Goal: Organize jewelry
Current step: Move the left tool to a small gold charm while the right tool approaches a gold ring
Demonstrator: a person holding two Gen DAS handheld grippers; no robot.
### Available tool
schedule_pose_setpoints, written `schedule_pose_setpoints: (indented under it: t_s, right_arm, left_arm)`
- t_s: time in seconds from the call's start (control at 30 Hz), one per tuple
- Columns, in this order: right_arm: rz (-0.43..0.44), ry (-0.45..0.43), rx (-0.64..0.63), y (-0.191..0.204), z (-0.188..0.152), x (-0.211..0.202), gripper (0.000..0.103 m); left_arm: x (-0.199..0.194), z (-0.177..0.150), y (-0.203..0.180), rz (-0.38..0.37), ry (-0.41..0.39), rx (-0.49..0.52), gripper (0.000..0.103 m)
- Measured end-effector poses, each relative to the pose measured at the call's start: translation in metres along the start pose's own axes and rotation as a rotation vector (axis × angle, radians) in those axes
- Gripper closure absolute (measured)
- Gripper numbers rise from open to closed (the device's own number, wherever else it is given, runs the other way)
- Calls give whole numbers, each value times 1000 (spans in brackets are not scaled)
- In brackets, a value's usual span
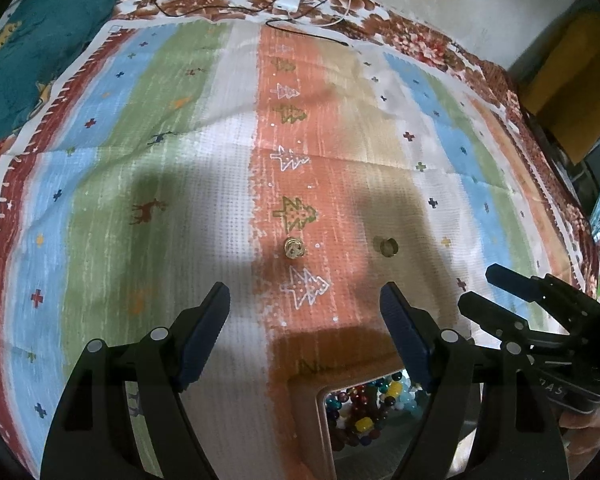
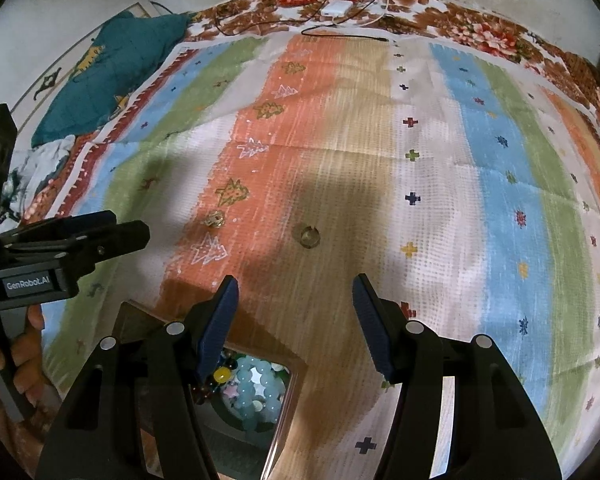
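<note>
A small gold ornate ring (image 1: 293,248) lies on the orange stripe of the striped cloth; it also shows in the right wrist view (image 2: 214,218). A plain gold band ring (image 1: 387,246) lies to its right on the tan stripe, also seen in the right wrist view (image 2: 309,236). An open box (image 1: 320,400) near the front edge holds beaded bracelets (image 1: 364,408); the right wrist view shows the box (image 2: 288,396) with pale blue beads (image 2: 256,388). My left gripper (image 1: 305,300) is open and empty, just short of the rings. My right gripper (image 2: 296,292) is open and empty, just short of the band ring.
The striped cloth (image 1: 180,160) covers a floral bedspread (image 1: 420,44). A teal cloth (image 1: 32,60) lies at the far left. A white charger (image 1: 287,2) with cables lies at the far edge. The other gripper shows at the right (image 1: 540,308) and left (image 2: 60,240).
</note>
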State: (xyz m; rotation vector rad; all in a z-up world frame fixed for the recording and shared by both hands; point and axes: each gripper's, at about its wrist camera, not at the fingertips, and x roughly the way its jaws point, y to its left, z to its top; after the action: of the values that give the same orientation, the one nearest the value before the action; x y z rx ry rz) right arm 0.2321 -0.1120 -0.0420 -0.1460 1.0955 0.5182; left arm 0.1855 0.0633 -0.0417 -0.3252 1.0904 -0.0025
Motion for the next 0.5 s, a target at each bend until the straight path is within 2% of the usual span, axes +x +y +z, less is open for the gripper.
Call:
schedule_pose_setpoints:
  t_s: [0.5]
  right_arm:
    - [1,22,-24,7,10,16,44]
  left_arm:
    - [21,11,2,27,31,5,26]
